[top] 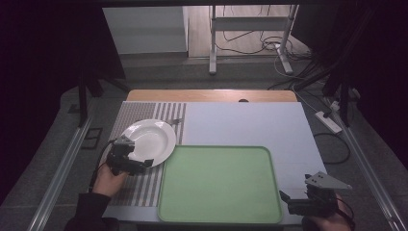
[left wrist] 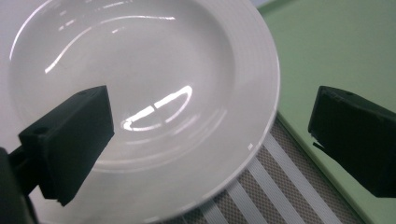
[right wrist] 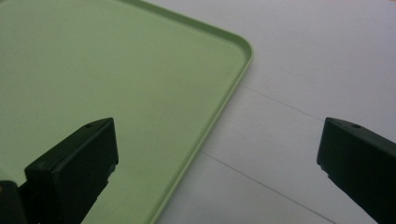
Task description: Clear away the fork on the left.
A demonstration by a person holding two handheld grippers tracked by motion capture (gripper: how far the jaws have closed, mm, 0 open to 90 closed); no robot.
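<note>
We take the green tray [top: 220,184] as our landmark. The white plate [top: 150,139] lies just off its far left corner, resting on the striped mat [top: 144,185] that runs along the tray's left side; the plate's near right rim comes close to the tray's edge, and we cannot tell whether the two touch.

Our left gripper [top: 139,164] sits at the plate's near rim, beside the tray's left edge. In the left gripper view its jaws stand wide apart, one over the bowl of the plate [left wrist: 140,93] and the other over the tray [left wrist: 336,51], with the plate's rim and a strip of the mat [left wrist: 266,186] between them. They hold nothing.

Our right gripper [top: 288,201] hovers at the tray's near right corner. In the right gripper view its jaws are also spread wide and empty, one above the tray's floor [right wrist: 107,70] and the other above the pale surface [right wrist: 303,84] to the right of the tray, so the tray's raised right rim runs between them.
</note>
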